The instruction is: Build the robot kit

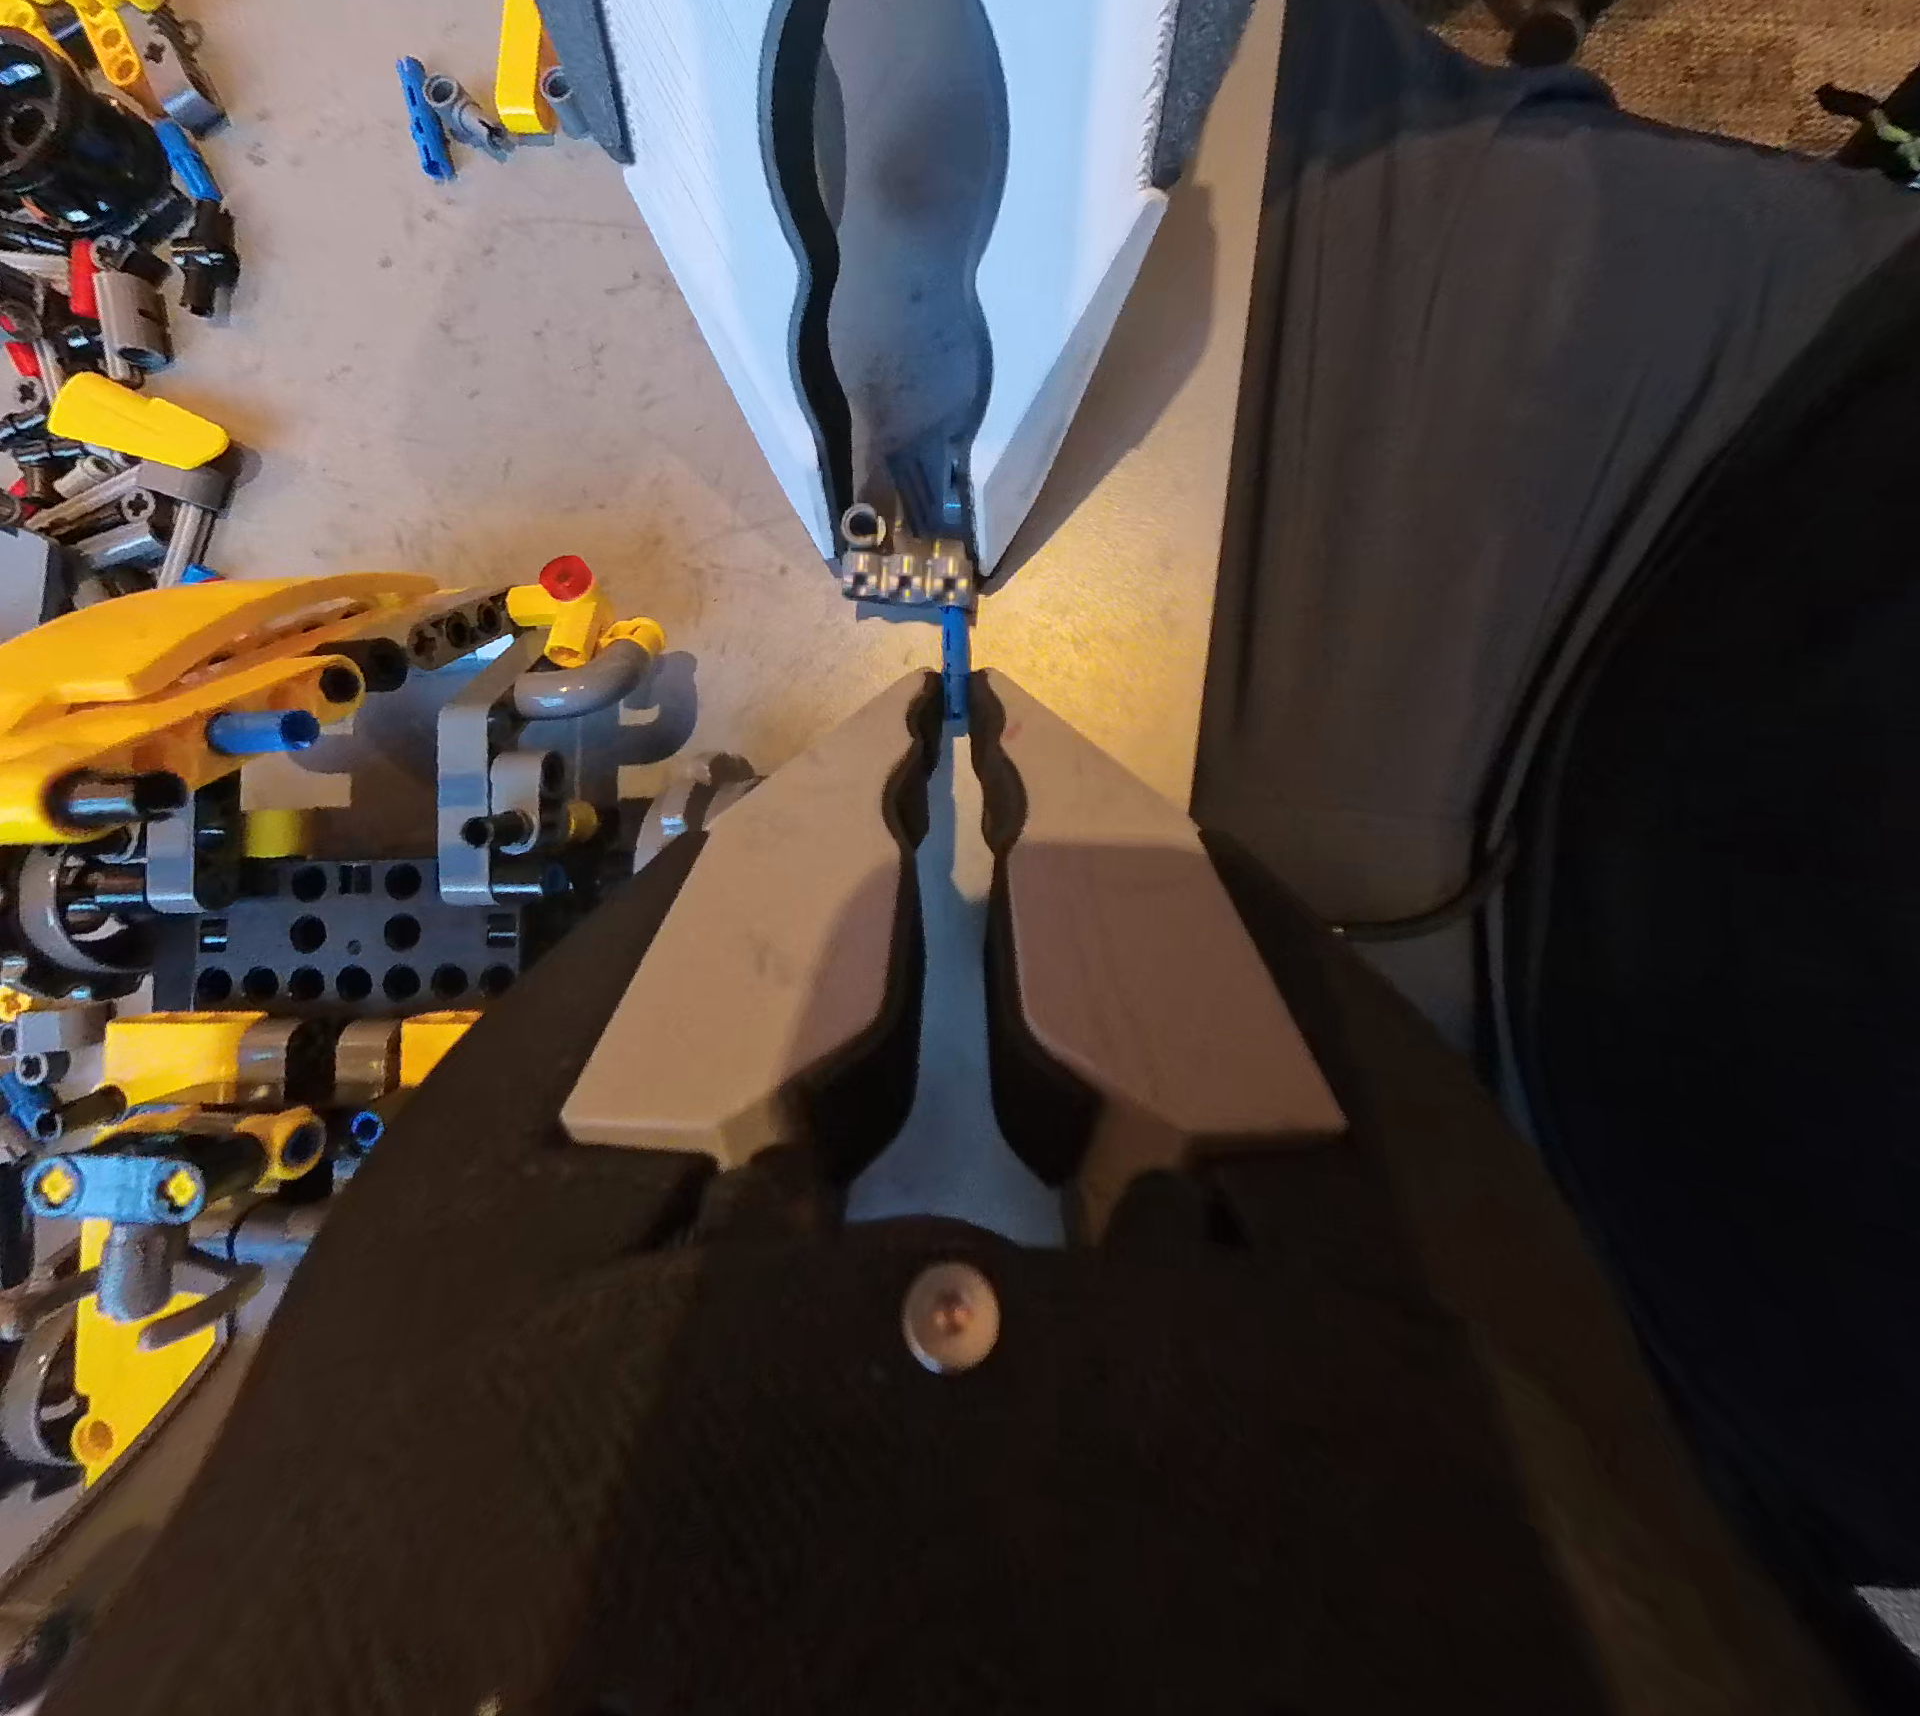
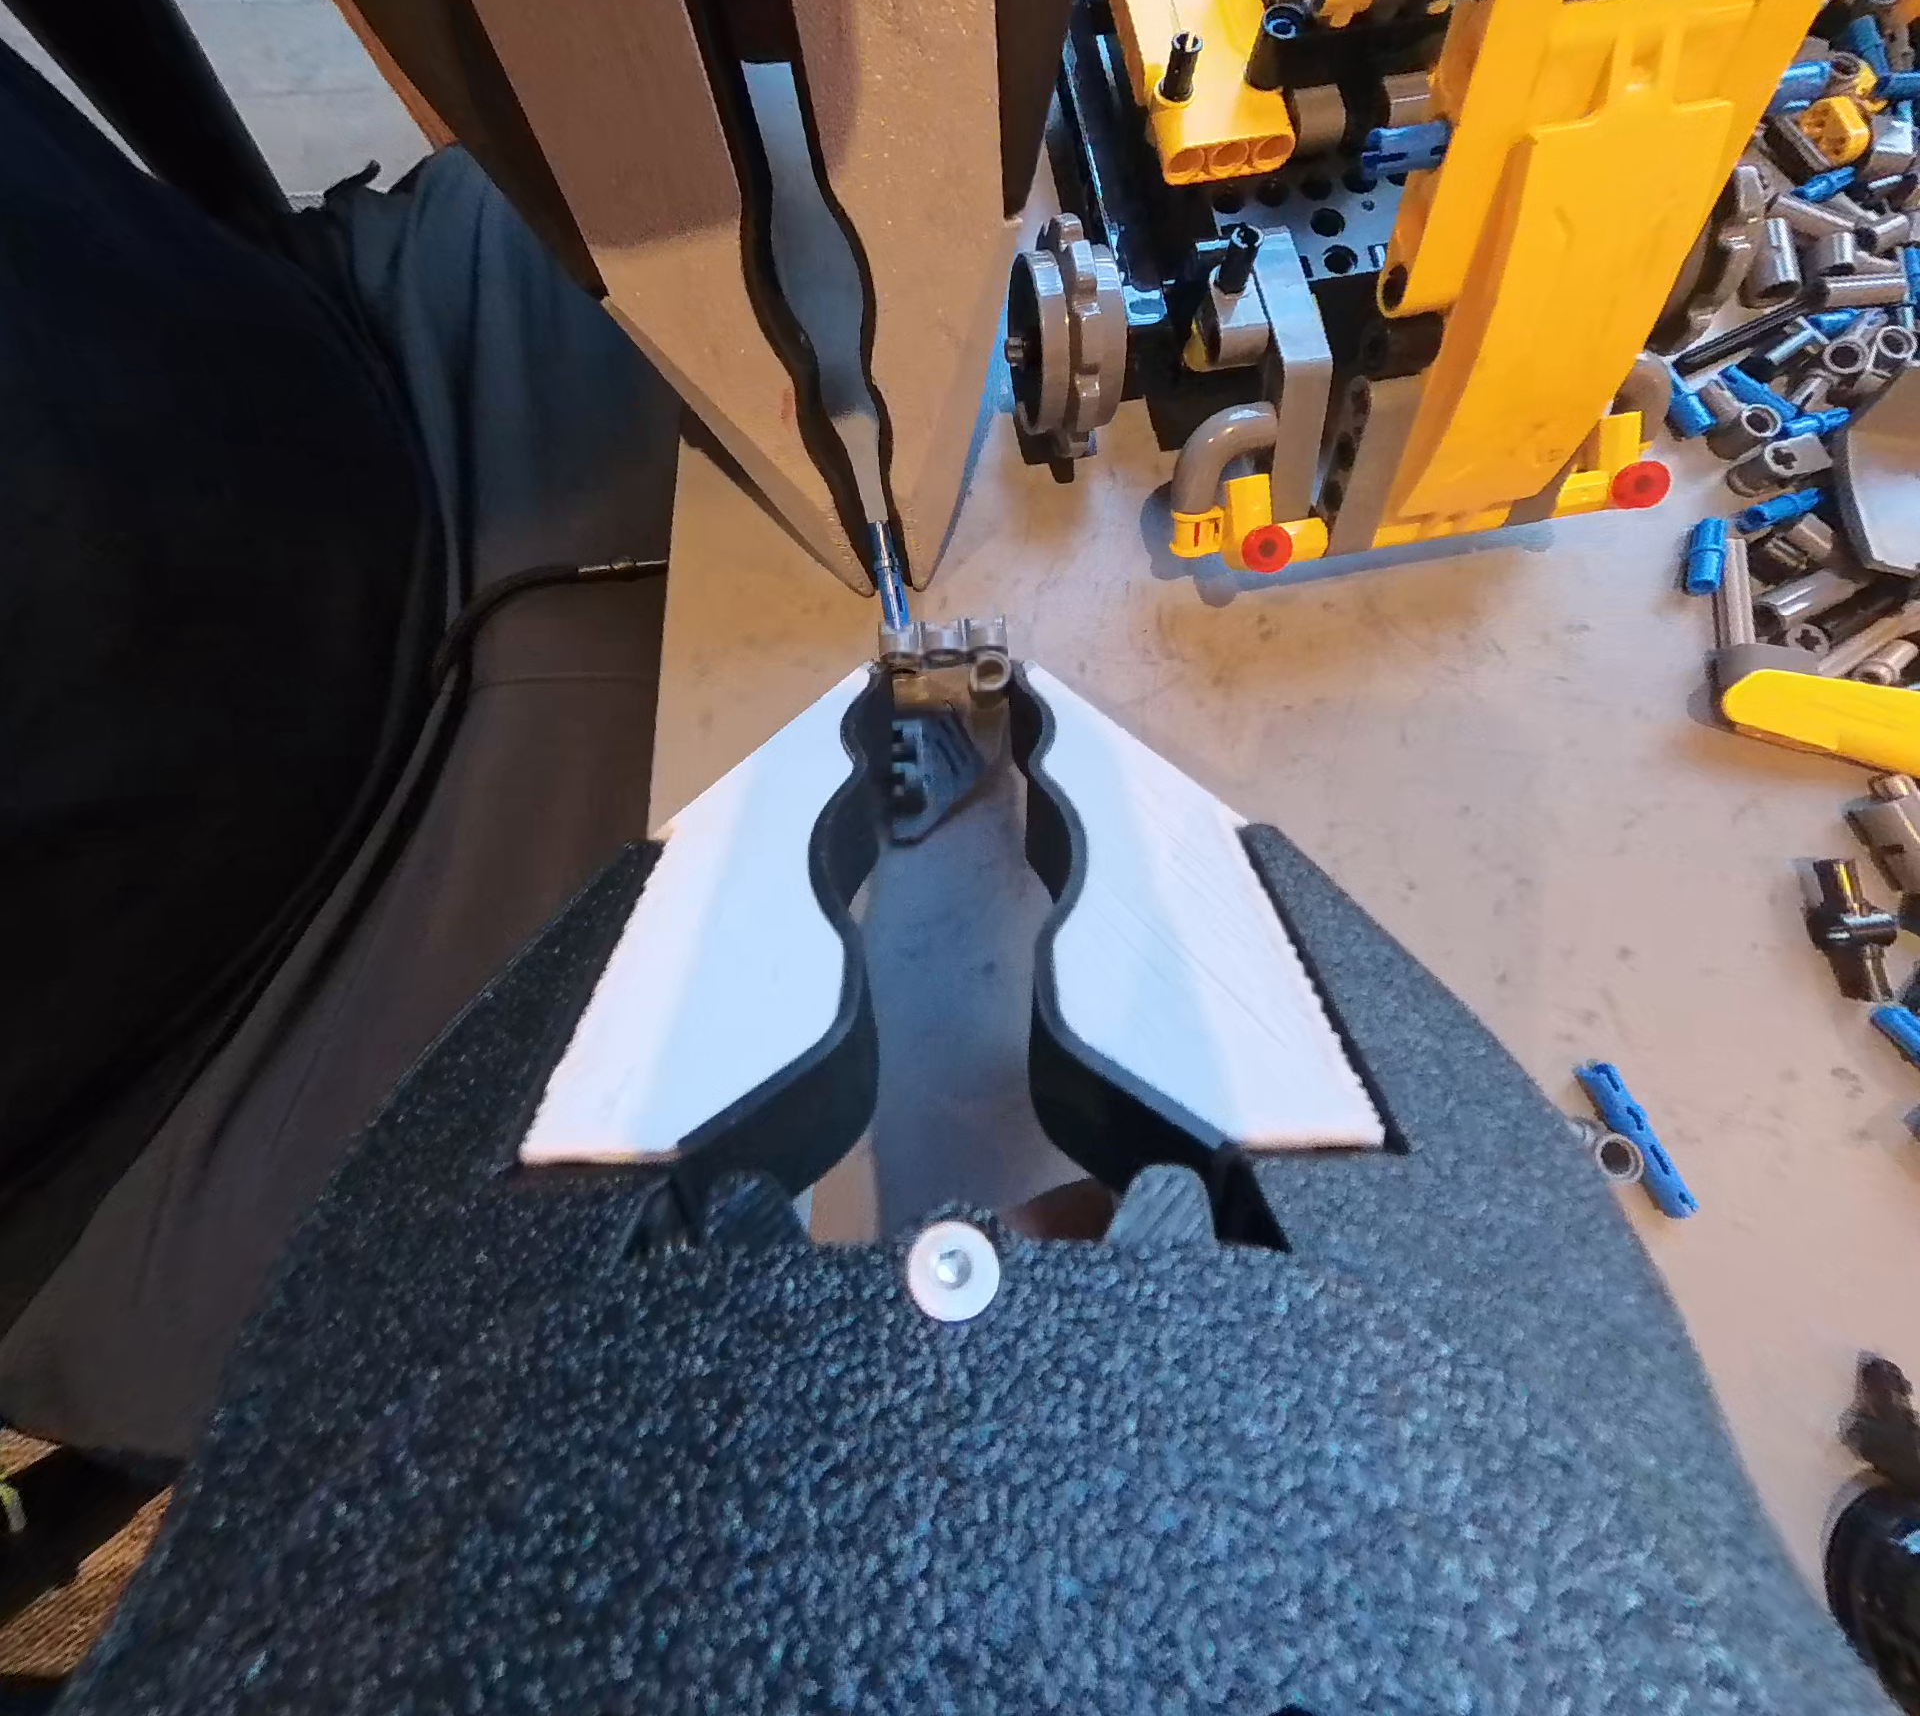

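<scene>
My left gripper [image 1: 954, 692], with tan fingers, is shut on a small blue pin [image 1: 953, 656]. The pin's far end meets a grey connector piece [image 1: 907, 577] with three holes. My right gripper [image 2: 940, 679], with white fingers, is shut on that grey connector piece [image 2: 943, 640], which has a black part behind it between the fingers. The two grippers face each other tip to tip above the table's near edge. In the right wrist view the left gripper [image 2: 891, 583] comes in from the top with the blue pin [image 2: 886, 565]. In the left wrist view the right gripper [image 1: 907, 570] comes in from the top.
A yellow, grey and black brick-built vehicle model [image 1: 312, 793] stands on the beige table [image 1: 468, 378], also in the right wrist view [image 2: 1455, 232]. Many loose blue, grey, black and yellow parts [image 2: 1808, 378] lie around it. A person's dark-clothed legs [image 1: 1455, 523] are beside the table edge. Only a small space, under 4 cm, lies between the two pairs of fingers.
</scene>
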